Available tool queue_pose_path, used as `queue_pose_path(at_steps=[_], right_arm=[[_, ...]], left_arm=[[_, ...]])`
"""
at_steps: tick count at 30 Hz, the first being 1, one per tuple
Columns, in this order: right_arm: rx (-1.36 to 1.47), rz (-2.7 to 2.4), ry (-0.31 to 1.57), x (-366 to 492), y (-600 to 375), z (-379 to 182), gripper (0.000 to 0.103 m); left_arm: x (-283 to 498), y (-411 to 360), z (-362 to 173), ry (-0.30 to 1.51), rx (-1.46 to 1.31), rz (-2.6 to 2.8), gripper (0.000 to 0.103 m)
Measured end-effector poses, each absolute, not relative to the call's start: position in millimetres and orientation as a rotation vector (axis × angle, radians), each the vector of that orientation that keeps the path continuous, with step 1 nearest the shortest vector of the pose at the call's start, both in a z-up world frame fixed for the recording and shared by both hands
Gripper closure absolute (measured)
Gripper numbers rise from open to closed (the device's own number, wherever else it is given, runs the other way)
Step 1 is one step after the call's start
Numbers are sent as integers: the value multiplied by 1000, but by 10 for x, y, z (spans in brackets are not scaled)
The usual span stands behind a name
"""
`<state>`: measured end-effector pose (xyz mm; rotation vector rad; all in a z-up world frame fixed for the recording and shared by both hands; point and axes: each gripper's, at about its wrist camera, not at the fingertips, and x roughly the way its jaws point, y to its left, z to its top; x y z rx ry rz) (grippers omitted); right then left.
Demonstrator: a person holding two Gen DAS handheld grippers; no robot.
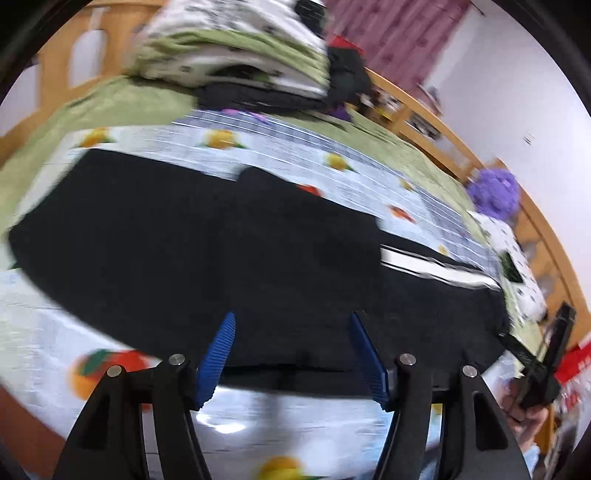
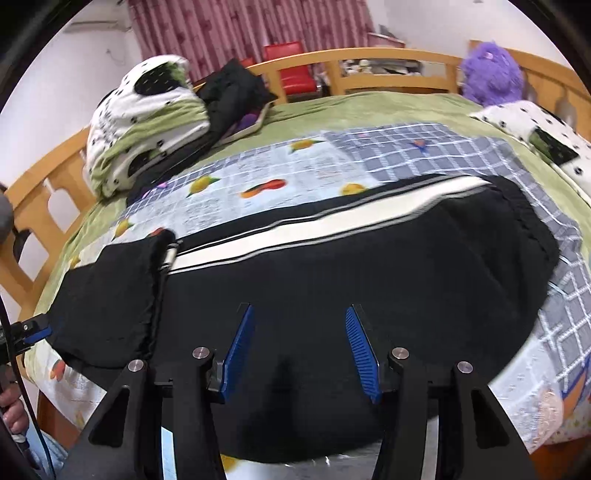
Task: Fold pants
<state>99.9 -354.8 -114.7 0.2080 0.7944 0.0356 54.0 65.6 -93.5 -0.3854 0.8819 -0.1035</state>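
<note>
Two grippers are in our hands over a wooden-railed bed, and the black pants lie spread flat across a glossy sheet printed with fruit, itself laid over a grey checked cloth and a soft green blanket. The pants are of matte, dense fabric with a broad white side stripe edged by thinner lines, and one leg end is folded back over itself at the left of the right wrist view. Our left gripper stands with its ribbed blue pads apart and nothing between them, above the near hem of the pants. Our right gripper is likewise parted and empty, its blue pads poised over the dark cloth. Beyond the pants we see a rolled white-and-green quilt with black spots, a heap of dark clothing, a fluffy purple toy, a red chair and pink striped curtains. The left view is smeared with blur.
</note>
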Motion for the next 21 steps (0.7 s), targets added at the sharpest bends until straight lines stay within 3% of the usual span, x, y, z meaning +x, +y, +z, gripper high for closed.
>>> queue_pose_path(at_steps=[10, 21], right_arm=[[161, 184, 811, 1218, -2673, -1235, 51], [272, 279, 889, 1532, -2400, -1417, 51]], left_arm=[[284, 2420, -1554, 808, -749, 232, 43], [653, 2953, -1784, 750, -878, 292, 46]])
